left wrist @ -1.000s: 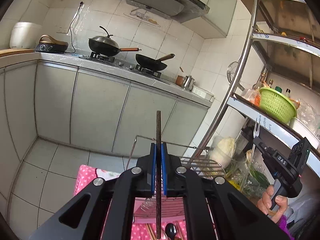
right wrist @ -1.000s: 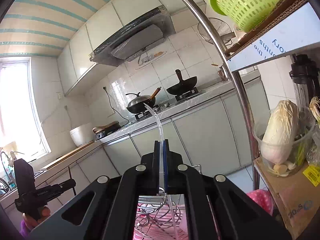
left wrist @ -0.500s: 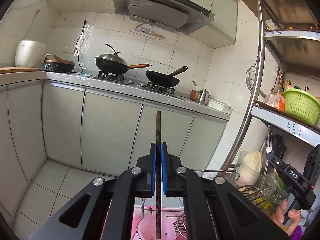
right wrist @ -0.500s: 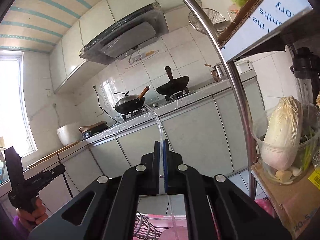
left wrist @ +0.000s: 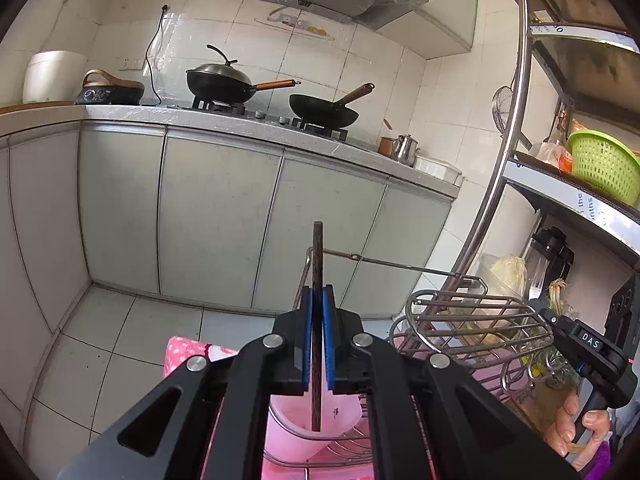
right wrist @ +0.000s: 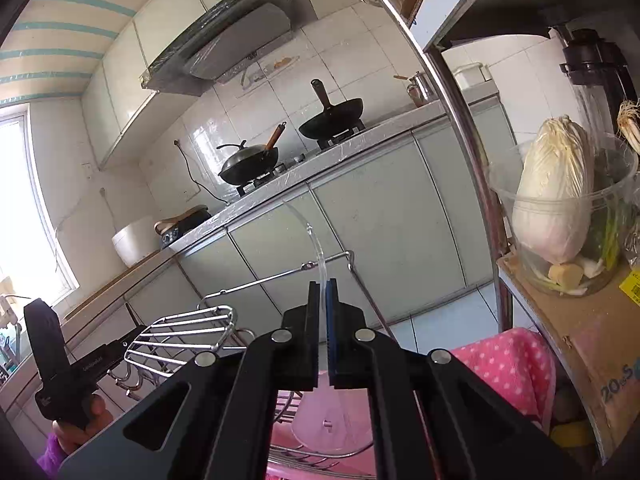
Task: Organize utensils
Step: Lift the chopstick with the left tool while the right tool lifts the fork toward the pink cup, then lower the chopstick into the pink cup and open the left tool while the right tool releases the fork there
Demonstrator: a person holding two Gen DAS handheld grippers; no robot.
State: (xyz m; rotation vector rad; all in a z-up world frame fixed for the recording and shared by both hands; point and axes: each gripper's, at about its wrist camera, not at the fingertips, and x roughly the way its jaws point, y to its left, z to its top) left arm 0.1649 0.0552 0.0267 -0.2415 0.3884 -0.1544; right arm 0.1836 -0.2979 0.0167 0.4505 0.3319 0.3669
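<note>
The chopstick (left wrist: pixel 318 320), dark and upright, is pinched between the blue pads of the left gripper (left wrist: pixel 318 336), jaws narrow on it; its lower tip hangs over the pink cup (left wrist: pixel 316 436) at 6 o'clock, inside the wire rack (left wrist: pixel 472 320). In the right wrist view the right gripper (right wrist: pixel 322 336) is clamped on a clear spoon (right wrist: pixel 316 248), whose handle curves up toward 11 o'clock and whose bowl hangs just above the same cup (right wrist: pixel 332 428).

Both tools seem bound for one small cup, so they may clash or tip it if lowered together. The chopstick is held at one narrow spot and could pivot or slide when its tip meets the cup wall. The spoon is smooth and see-through, so it may slip. The rack's rail (left wrist: pixel 400 264) at 1 o'clock could snag either.
</note>
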